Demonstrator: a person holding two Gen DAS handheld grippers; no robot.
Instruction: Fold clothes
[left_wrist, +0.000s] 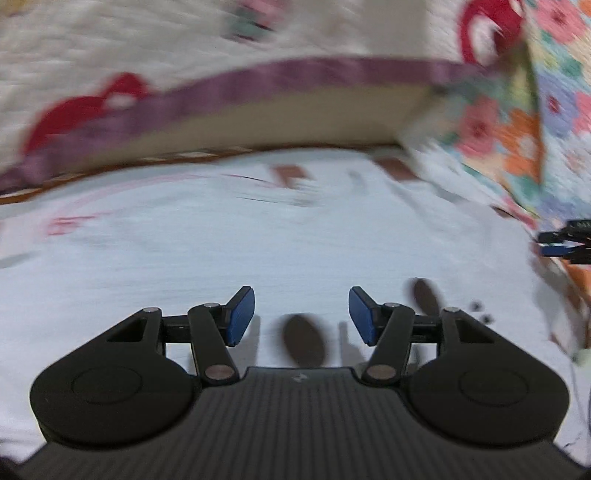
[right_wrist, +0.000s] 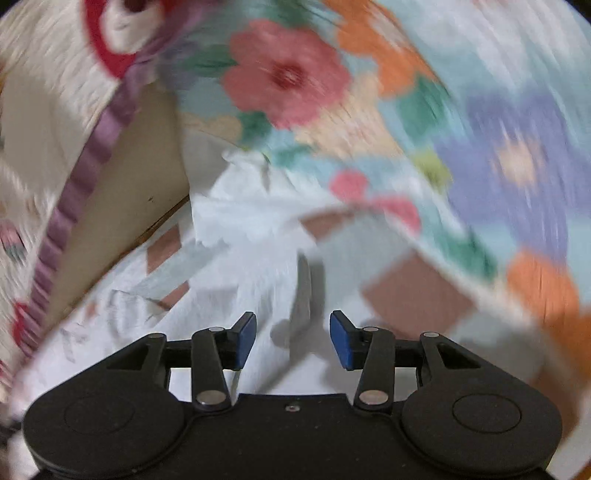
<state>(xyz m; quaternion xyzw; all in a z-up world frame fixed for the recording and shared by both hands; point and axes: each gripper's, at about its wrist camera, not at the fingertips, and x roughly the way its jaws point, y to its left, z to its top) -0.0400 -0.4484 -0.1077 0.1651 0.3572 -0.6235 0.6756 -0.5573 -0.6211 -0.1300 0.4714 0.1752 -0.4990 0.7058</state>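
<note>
Nearest the lens, my left gripper (left_wrist: 301, 315) had its blue pads (left_wrist: 242, 315) spread apart with nothing between them, hovering over the white garment (left_wrist: 258, 240). Right gripper (right_wrist: 293, 339) same story: jaws apart, empty, low over the same white cloth (right_wrist: 251, 229). Both views were smeared by motion blur, so fine detail was hard to read.

The garment lay spread on the bed, filling the near part of the surface, with brownish patches printed on it. It ran up to a cream board (left_wrist: 277, 118) at the far edge, where a white quilt with purple trim (left_wrist: 258, 77) hung over. A floral cover (right_wrist: 406, 110) bordered the garment on its right side; in the left view the right gripper's tips (left_wrist: 565, 245) poked in at that right edge.

My read: I was between grasps, lining up for the next fold. To do it well I'd find a true hem or corner first, not mid-panel cloth, pinch only one layer on each side, and lift both ends level so the fold line stays straight. Rumpled cloth near the far edge probably needed smoothing first.
</note>
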